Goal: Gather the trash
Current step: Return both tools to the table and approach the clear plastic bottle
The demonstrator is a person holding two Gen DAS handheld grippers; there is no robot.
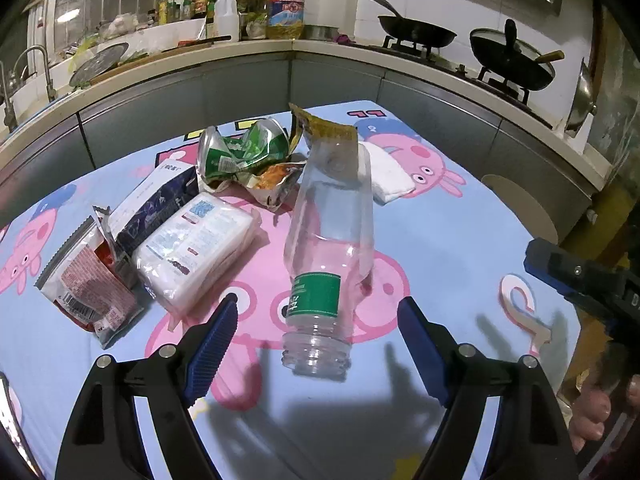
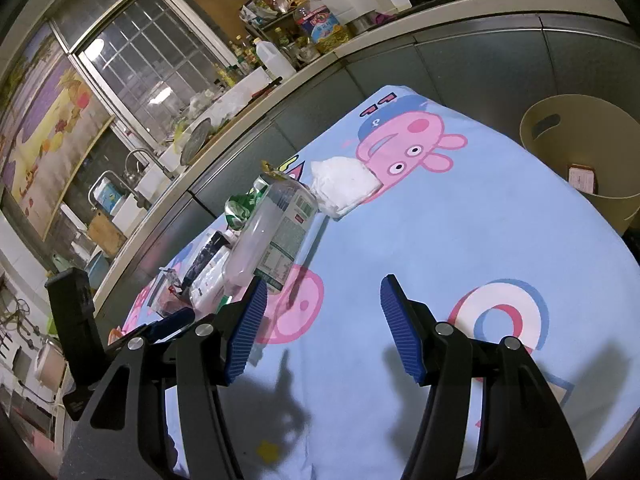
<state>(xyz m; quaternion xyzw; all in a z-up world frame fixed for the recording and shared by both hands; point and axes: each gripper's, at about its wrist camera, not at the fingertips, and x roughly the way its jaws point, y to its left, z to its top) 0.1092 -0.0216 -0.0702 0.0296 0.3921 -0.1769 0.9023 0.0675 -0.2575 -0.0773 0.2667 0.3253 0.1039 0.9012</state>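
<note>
1. While the left gripper (image 1: 316, 312) hung wide open and empty astride the clear bottle (image 1: 326, 248), centring both pads on its green-labelled neck before closing looked best.
2. Bottle: capless, mid-tabletop (image 1: 460, 240), mouth toward near edge, base among trash.
3. Right gripper (image 2: 324, 308): part-open, empty, right of bottle, toward bin (image 2: 560, 152).

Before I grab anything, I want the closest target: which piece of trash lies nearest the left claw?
The clear plastic bottle with the green label: its open neck points between the left claw's blue pads.
</note>
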